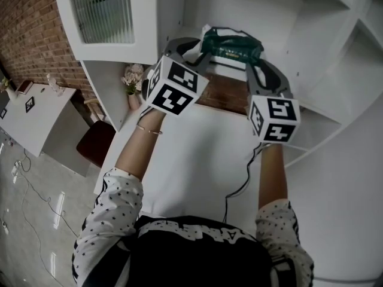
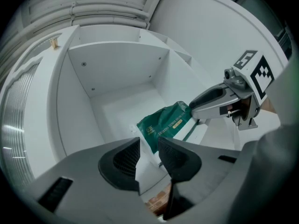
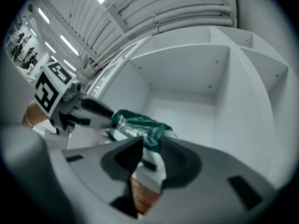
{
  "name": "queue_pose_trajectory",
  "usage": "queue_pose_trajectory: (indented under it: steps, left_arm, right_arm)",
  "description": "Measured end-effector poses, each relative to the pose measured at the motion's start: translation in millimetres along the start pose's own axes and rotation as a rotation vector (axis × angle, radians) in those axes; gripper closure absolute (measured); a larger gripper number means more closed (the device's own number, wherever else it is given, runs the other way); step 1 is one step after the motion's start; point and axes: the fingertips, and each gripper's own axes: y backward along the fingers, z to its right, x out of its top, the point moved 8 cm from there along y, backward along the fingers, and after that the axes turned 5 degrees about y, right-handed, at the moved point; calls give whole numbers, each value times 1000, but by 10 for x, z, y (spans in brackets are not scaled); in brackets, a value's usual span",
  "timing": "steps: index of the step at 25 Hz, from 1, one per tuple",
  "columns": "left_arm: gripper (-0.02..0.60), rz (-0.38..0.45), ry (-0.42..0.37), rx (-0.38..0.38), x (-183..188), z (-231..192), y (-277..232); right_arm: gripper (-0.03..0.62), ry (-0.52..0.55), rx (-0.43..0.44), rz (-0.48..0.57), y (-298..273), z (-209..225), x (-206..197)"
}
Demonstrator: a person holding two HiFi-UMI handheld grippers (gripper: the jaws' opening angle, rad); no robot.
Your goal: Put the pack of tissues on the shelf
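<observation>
A person holds up a soft green and white pack of tissues (image 1: 232,45) between two grey grippers. The left gripper (image 1: 194,54) pinches the white end of the pack, and the right gripper (image 1: 256,57) pinches the other end. Both sets of jaws are closed on it, so the pack hangs stretched between them.

Just past the jaws is the open white box of a shelf (image 1: 239,5). In the left gripper view, the white edge of the pack (image 2: 166,124) sits between the left gripper's (image 2: 148,155) dark pads. Ahead of the jaws the shelf (image 2: 121,73) has a flat back wall, a side wall to the left of the jaws and a white floor below. The box looks wider than the pack. The right gripper (image 2: 196,108) reaches in from the right side and touches the green end.

The right gripper view shows more. Its own jaws (image 3: 152,155) hold the crumpled green end of the pack (image 3: 140,125). A thin white wall (image 3: 233,101) stands up to the right of the jaws, with more shelf boxes past it. The left gripper (image 3: 110,115) comes in from the left.

Only the head view shows the person's dotted sleeves, the red brick wall (image 1: 30,34) and a small vase of flowers (image 1: 133,82) far to the left of the jaws.

No view shows if the pack touches the shelf floor.
</observation>
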Motion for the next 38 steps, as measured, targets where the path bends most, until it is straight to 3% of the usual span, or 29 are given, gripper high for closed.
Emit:
queue_pose_trajectory:
  steps: [3,9,11,14,19,30,38]
  left_arm:
    - [431,15,4,7,-8,-12,25]
    - [431,129,45,3,38,-5,291]
    - [434,150,45,3,42,21,378]
    - [472,177,52,-5,17,95,536]
    - [544,233,102,-32,-44,234,807]
    - [548,222,194,-136,-329,722,1277]
    - [548,229,270,-253,-637,1101,1475]
  right_arm:
    - [461,-16,-33,25,37,32,23]
    - [464,-87,-78,87,256,89,33]
    - [495,-102,-78,118,333,71,58]
    - [537,-123,-53,157,470,-18,92]
    - [553,-120,-9,172,731,-237,101]
    - [557,-170,89,100,1284,-746,-201]
    - [559,-290,105,58,1617,-985,-542]
